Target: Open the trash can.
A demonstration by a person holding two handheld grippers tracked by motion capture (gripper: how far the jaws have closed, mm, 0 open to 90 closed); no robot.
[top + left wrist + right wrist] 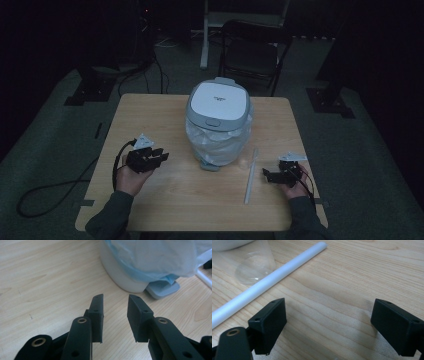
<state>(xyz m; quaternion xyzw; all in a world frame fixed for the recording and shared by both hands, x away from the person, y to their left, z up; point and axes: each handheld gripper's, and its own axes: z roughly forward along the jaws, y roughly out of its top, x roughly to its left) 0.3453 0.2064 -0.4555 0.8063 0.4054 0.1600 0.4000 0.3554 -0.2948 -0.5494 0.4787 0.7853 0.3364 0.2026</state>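
A small grey bin (218,122) with a white lid stands shut at the middle of the wooden table (175,200), lined with a pale plastic bag. In the left gripper view the bin's base (125,277) and its foot pedal (162,288) lie just ahead. My left gripper (162,156) (115,302) is held to the bin's left, jaws apart, nothing between them. A white tube (250,175) (274,272) lies on the table right of the bin. My right gripper (266,175) (327,312) sits just right of the tube, open wide over bare wood.
A clear plastic cup (254,265) stands beyond the tube, near the bin. A dark folding chair (252,50) is behind the table's far edge. A black cable (50,195) loops on the floor at the left.
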